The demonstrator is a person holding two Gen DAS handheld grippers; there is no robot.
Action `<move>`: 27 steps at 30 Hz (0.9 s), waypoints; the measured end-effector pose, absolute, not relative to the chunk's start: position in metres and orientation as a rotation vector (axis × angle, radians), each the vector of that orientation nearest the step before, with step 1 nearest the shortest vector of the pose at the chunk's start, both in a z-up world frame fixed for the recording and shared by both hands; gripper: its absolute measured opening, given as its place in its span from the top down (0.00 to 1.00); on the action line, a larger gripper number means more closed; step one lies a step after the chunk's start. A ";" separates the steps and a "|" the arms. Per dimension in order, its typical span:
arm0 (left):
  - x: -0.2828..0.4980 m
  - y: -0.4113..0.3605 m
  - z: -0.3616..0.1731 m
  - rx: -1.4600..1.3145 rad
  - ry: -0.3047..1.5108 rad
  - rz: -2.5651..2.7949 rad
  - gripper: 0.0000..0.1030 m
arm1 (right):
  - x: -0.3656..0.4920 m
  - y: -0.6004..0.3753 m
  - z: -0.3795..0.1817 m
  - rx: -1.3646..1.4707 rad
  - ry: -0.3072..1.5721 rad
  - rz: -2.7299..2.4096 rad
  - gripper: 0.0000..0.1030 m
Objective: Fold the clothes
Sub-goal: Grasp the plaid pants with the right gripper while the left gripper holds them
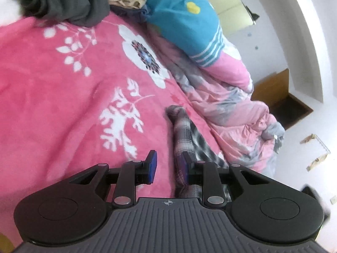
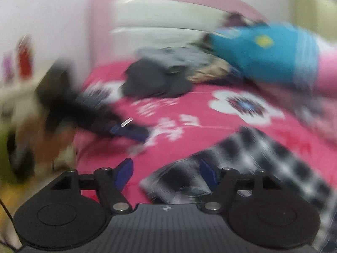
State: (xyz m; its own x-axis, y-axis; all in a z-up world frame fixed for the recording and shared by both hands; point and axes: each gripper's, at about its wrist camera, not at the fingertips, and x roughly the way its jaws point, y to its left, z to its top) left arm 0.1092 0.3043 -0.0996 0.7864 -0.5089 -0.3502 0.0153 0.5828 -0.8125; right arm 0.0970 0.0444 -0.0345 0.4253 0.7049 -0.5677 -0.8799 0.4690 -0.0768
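A grey-and-black plaid garment (image 1: 183, 130) lies bunched in a narrow strip on the pink flowered blanket (image 1: 63, 94). My left gripper (image 1: 168, 166) is open just above the blanket. The plaid cloth lies against the inner side of its right finger, and bare blanket shows in the gap. In the blurred right wrist view the plaid garment (image 2: 263, 158) spreads wider at lower right. My right gripper (image 2: 166, 172) stands wide open over its near corner, with cloth under the right finger. The left gripper (image 2: 126, 130) shows as a dark blur at the left.
A dark grey garment (image 1: 63, 0) and a beige one (image 1: 126, 0) are piled at the far end of the bed. A teal cushion with yellow dots (image 1: 185, 21) rests on a rumpled pink-and-grey quilt (image 1: 231, 116) along the right. A pink-and-white headboard (image 2: 158, 16) stands behind.
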 end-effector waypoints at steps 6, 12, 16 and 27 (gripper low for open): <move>0.154 0.281 -0.092 -0.896 0.667 -0.425 0.69 | 0.086 0.081 -0.074 -0.632 0.454 0.969 0.55; 0.217 0.271 -0.099 -0.968 0.746 -0.460 0.44 | 0.117 0.044 -0.059 -0.297 0.541 0.895 0.91; 0.264 0.271 -0.119 -1.126 0.829 -0.427 0.36 | 0.125 0.003 -0.035 -0.062 0.520 0.854 0.91; 0.356 0.237 -0.116 -1.061 1.000 -0.411 0.36 | 0.129 -0.060 -0.004 0.207 0.444 0.824 0.91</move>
